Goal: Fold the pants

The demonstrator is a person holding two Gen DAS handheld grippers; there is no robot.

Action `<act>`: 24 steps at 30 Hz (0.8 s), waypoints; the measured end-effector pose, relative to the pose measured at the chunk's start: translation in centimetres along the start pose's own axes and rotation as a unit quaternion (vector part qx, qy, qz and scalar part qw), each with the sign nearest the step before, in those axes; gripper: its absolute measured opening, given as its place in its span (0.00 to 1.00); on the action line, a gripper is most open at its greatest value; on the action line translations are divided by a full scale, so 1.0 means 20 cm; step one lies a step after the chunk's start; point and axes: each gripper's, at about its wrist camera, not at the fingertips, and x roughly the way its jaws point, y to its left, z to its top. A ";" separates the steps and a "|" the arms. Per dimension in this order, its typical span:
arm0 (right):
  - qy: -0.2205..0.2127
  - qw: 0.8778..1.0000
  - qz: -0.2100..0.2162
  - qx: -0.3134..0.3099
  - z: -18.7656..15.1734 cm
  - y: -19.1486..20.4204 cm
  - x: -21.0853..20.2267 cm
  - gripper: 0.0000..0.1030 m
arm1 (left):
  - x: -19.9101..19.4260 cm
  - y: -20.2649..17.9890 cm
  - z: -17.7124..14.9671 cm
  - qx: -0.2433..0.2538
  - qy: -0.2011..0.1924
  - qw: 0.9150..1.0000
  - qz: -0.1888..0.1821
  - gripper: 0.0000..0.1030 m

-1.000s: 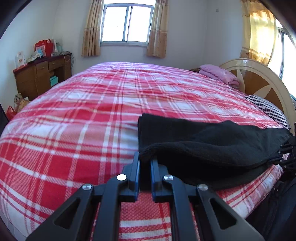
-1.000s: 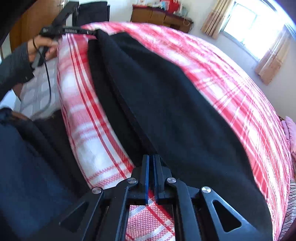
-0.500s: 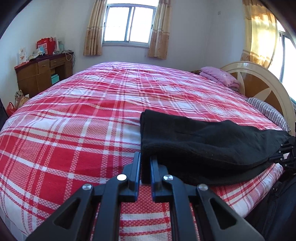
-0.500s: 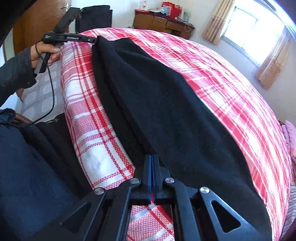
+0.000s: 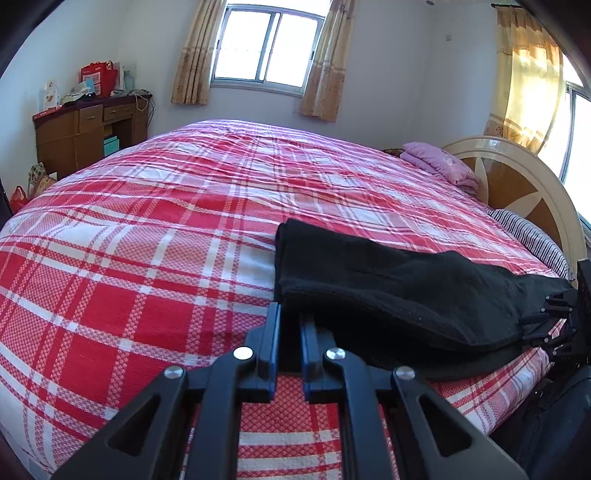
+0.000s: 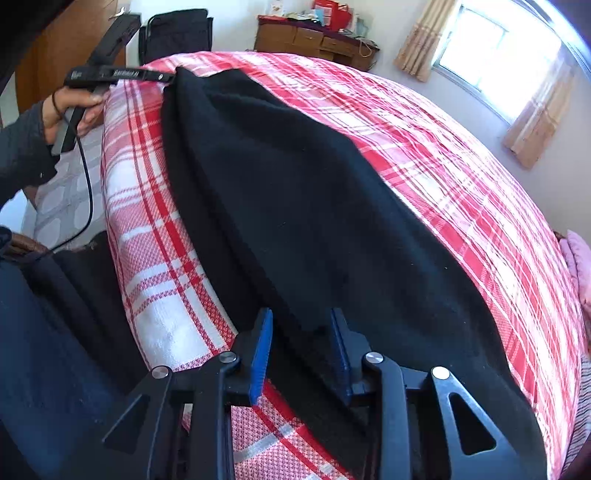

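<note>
The black fleece pants lie folded lengthwise along the near edge of the red plaid bed. My left gripper is shut on the corner of the pants at one end. In the right wrist view the pants stretch away from me to the left gripper at the far end. My right gripper is open, its blue-padded fingers standing either side of the pants' near edge, which rests on the bed. The right gripper also shows at the far right of the left wrist view.
A wooden desk with clutter stands at the far left wall. A pink folded cloth and a striped pillow lie by the round headboard. A black chair stands beyond the bed's corner. My dark-clothed body is beside the bed.
My right gripper has opened and let go of the pants' edge, which now lies on the bed. My left gripper has stayed shut on its corner and moved a little.
</note>
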 end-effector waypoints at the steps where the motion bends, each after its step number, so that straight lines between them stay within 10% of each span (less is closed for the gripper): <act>1: 0.000 1.000 -0.005 -0.006 0.00 0.01 0.01 0.32 | 0.00 0.00 0.00 -0.002 0.000 1.000 -0.001 0.10; 5: -0.008 1.000 -0.009 0.010 0.00 0.00 0.00 0.03 | 0.00 0.00 0.00 -0.004 -0.007 1.000 0.004 0.06; 24: -0.002 0.999 0.035 0.003 -0.03 0.06 -0.05 0.03 | -0.03 0.08 -0.05 -0.013 -0.012 1.000 -0.006 0.05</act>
